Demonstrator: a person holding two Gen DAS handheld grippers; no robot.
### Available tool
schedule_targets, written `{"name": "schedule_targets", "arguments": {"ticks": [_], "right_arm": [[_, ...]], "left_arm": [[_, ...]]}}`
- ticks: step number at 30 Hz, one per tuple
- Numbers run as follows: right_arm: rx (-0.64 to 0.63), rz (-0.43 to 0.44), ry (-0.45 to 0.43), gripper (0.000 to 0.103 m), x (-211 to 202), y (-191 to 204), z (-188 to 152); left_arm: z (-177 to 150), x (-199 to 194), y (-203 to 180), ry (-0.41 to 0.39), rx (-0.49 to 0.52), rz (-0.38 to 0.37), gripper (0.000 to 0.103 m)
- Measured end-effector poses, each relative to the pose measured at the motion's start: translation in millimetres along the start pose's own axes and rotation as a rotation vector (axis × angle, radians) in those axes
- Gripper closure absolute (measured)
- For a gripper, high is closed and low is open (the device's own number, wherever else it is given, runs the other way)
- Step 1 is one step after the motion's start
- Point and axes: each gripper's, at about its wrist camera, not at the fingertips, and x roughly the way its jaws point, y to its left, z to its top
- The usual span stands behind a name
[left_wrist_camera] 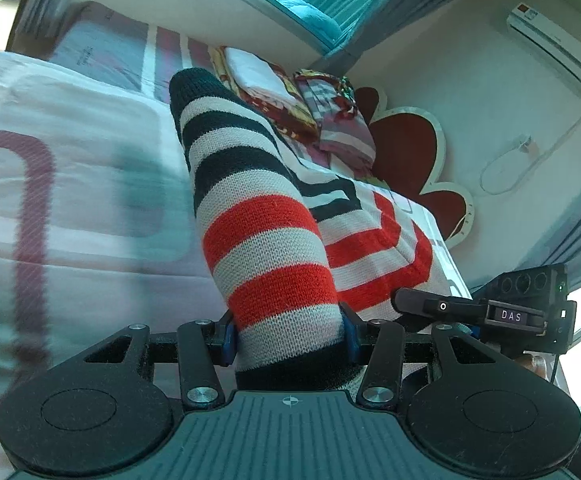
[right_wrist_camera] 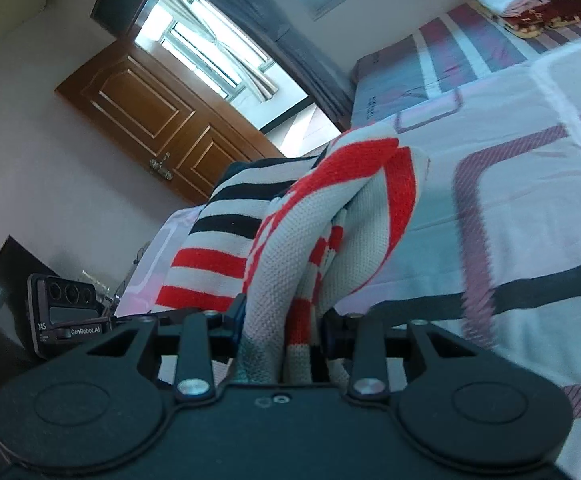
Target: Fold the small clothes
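You are working over a bed whose white cover carries maroon and grey rectangles. A brown panelled door stands past its edge; an air conditioner hangs on the wall. Folded bedding lies at the head. The striped knit sweater rises off the cover, pinched by your left gripper and right gripper.

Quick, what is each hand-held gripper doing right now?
Left hand-held gripper: closed on the striped sweater.
Right hand-held gripper: closed on a bunched part of the same striped sweater.
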Motion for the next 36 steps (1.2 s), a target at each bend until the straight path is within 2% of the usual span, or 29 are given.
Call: {"name": "schedule_targets", "arguments": {"ticks": [9,15,21,23,24,25,26,28,33,35,36], "right_arm": [[-0.019,0.044,0.047,0.069,54,51,-17],[-0.019,0.077,0.095,0.069,107,73,-32],[0.008,0.105,0.161,0.069,151,78,-44],[0.037,0.091,0.201,0.069,166,71,-49],[0.048,0.084,0.221,0.068,172,66,-53],[0.055,0.051,0.231,0.067,178,59,-57],[0.074,0.032,0.237,0.066,181,52,-61],[0.144,0.077,0.219,0.069,179,35,-65],[0.1,0.036,0.226,0.068,176,46,-62],[0.085,0.007,0.225,0.065,171,51,-59],[0.075,-0.021,0.218,0.056,165,56,-60]], "left_arm": [[-11,-73,53,-0.023,-0.007,0.039,0.055],[-24,-103,101,-0.012,-0.041,0.08,0.055],[-44,-114,147,0.018,-0.081,0.108,0.054],[-57,-111,163,0.056,-0.103,0.153,0.049],[-64,-112,170,0.044,-0.119,0.159,0.044],[-68,-116,176,0.022,-0.142,0.138,0.043],[-70,-117,177,0.012,-0.146,0.137,0.042],[-73,-118,176,-0.005,-0.136,0.156,0.039],[-77,-128,169,-0.039,-0.124,0.22,0.033],[-78,-143,164,-0.048,-0.122,0.239,0.033],[-78,-152,159,-0.055,-0.102,0.248,0.033]]}}
